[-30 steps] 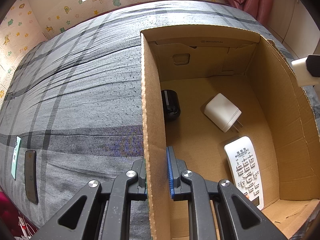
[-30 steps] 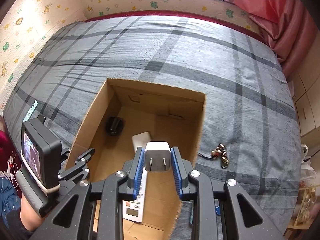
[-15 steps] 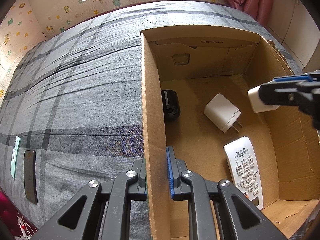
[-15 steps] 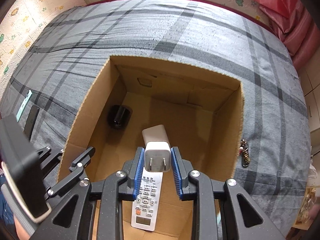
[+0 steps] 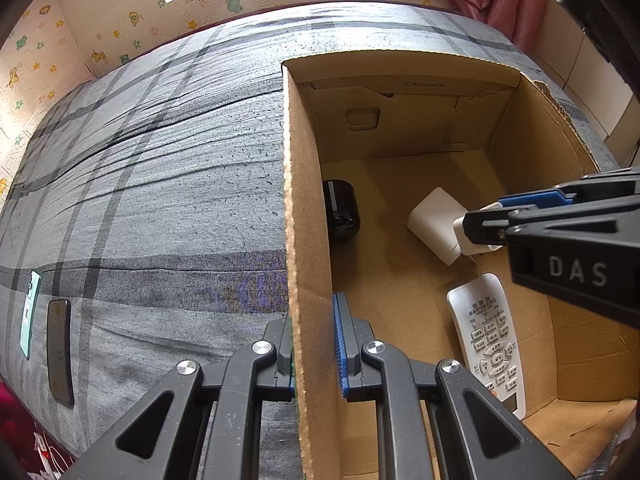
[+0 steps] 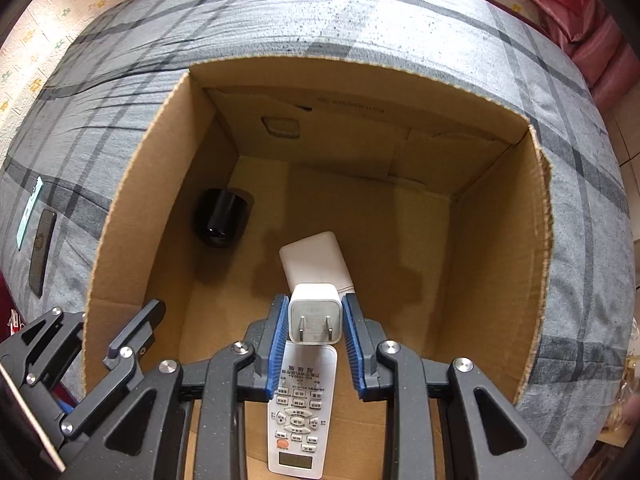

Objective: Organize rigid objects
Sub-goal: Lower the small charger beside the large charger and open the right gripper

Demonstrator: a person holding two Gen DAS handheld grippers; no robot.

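An open cardboard box (image 6: 500, 240) stands on the grey plaid bed. My left gripper (image 5: 314, 352) is shut on the box's left wall (image 5: 304, 240). My right gripper (image 6: 315, 320) is shut on a small white plug adapter (image 6: 315, 318), prongs toward the camera, held inside the box above its floor; the adapter also shows in the left wrist view (image 5: 466, 232). On the box floor lie a larger white charger (image 6: 314, 260), a white remote control (image 6: 300, 408) and a black cylinder (image 6: 220, 218).
A dark phone (image 5: 60, 356) and a mint green card (image 5: 29, 312) lie on the bed left of the box. The wall with animal stickers (image 5: 120, 20) and a red curtain (image 6: 600, 40) border the bed.
My right gripper has moved forward and down into the box with the adapter, and now hangs over the larger charger. My left gripper has kept its hold on the box wall.
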